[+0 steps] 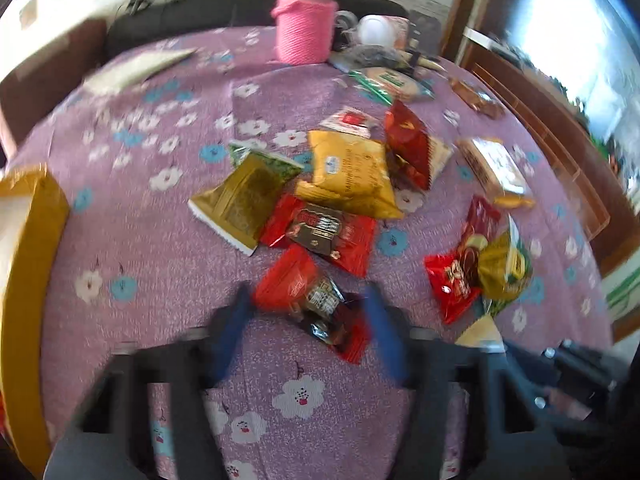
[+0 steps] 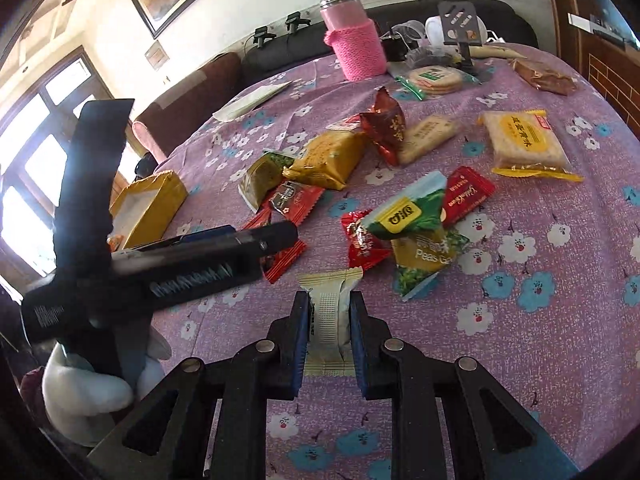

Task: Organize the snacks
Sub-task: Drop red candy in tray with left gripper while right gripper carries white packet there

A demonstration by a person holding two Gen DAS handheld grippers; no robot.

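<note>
Snack packets lie scattered on a purple flowered tablecloth (image 1: 160, 240). In the left wrist view my left gripper (image 1: 308, 304) has its blue pads on both ends of a red and brown snack packet (image 1: 296, 284), which buckles between them; the picture is blurred. The right wrist view shows that gripper (image 2: 280, 240) from the side over the red packet (image 2: 284, 258). My right gripper (image 2: 330, 308) is shut on a cream-white packet (image 2: 328, 320), held upright between its pads. An open yellow box (image 1: 36, 248) (image 2: 148, 208) stands at the table's left edge.
A heap of gold, red and green packets (image 1: 344, 176) fills the middle. A green pea packet (image 2: 416, 216) and a yellow-edged cracker pack (image 2: 524, 140) lie to the right. A pink flask (image 2: 356, 48) stands at the back. A white-gloved hand (image 2: 80, 388) holds the left tool.
</note>
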